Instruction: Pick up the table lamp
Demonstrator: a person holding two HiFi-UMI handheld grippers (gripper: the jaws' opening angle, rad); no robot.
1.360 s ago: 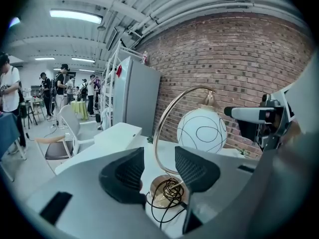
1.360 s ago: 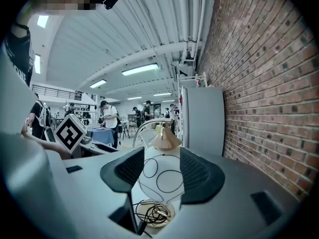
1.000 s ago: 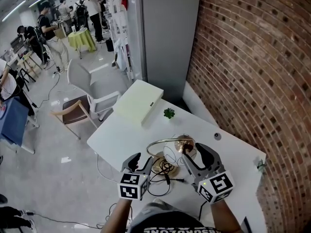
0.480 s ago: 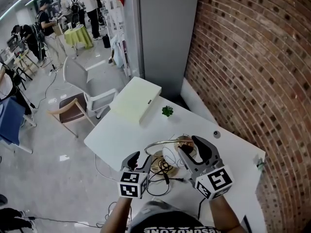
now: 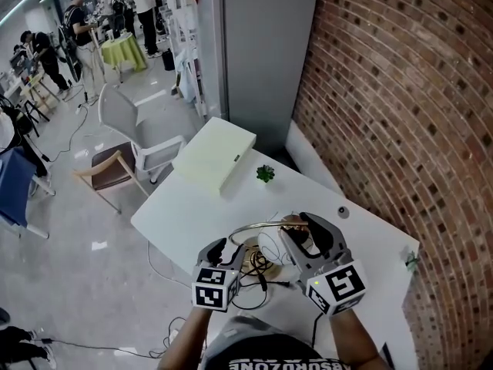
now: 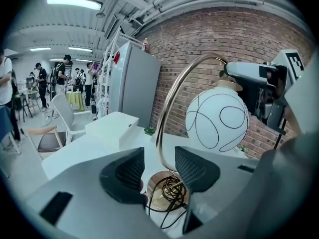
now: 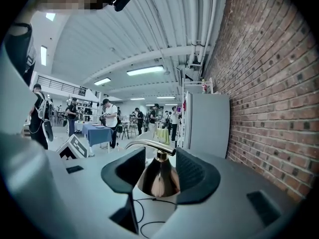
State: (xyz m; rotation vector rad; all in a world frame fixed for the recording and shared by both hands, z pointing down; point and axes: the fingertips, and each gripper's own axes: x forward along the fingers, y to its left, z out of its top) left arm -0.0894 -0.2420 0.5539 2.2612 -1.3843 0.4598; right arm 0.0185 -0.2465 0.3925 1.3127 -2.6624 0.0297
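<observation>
The table lamp has a gold arched stem [image 5: 254,226], a white globe [image 6: 217,118] with black lines, a gold cap [image 7: 158,176] and a round gold base [image 6: 162,195] with a coiled black cord. My left gripper [image 5: 229,249] [image 6: 159,168] is open, its jaws on either side of the stem just above the base. My right gripper [image 5: 299,228] [image 7: 159,171] has the gold cap between its jaws, which are closing; I see no firm press on it.
The white table [image 5: 185,214] also carries a cream box [image 5: 216,159], a small green plant [image 5: 266,174] and a small dark knob [image 5: 343,212]. A brick wall [image 5: 385,91] runs along the right. A grey cabinet [image 5: 262,52] and chairs [image 5: 142,133] stand beyond.
The left gripper has sunk a little toward the lamp base. The right gripper has edged in around the lamp's cap.
</observation>
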